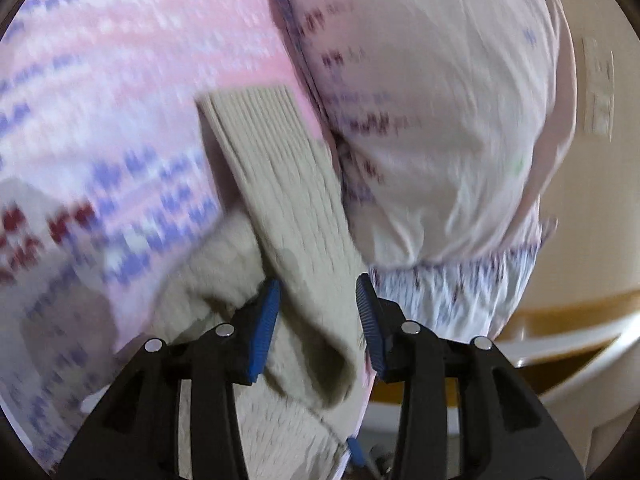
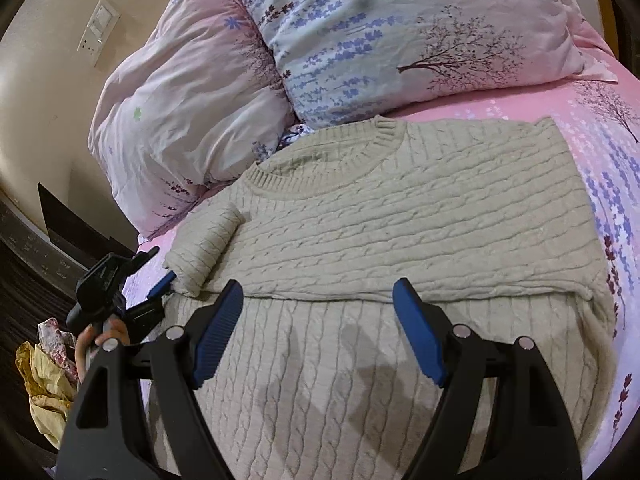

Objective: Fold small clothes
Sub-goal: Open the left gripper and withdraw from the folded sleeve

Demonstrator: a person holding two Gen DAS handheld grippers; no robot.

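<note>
A beige cable-knit sweater (image 2: 392,216) lies on the pink bed, its lower part folded up over the body. Its left sleeve (image 2: 208,248) is folded in at the left edge. In the left wrist view the sleeve (image 1: 288,208) runs between the blue pads of my left gripper (image 1: 318,300); the jaws stand apart around it and the picture is blurred. My left gripper also shows in the right wrist view (image 2: 160,288) at the sleeve's end. My right gripper (image 2: 318,312) is open and empty, hovering over the folded lower part of the sweater.
Two flowered pillows (image 2: 380,40) lie at the head of the bed, just beyond the sweater's collar. The pink flowered sheet (image 2: 600,152) shows to the right. A pile of yellow and flowered clothes (image 2: 48,380) lies off the bed at lower left. A wall switch (image 2: 98,28) is on the wall.
</note>
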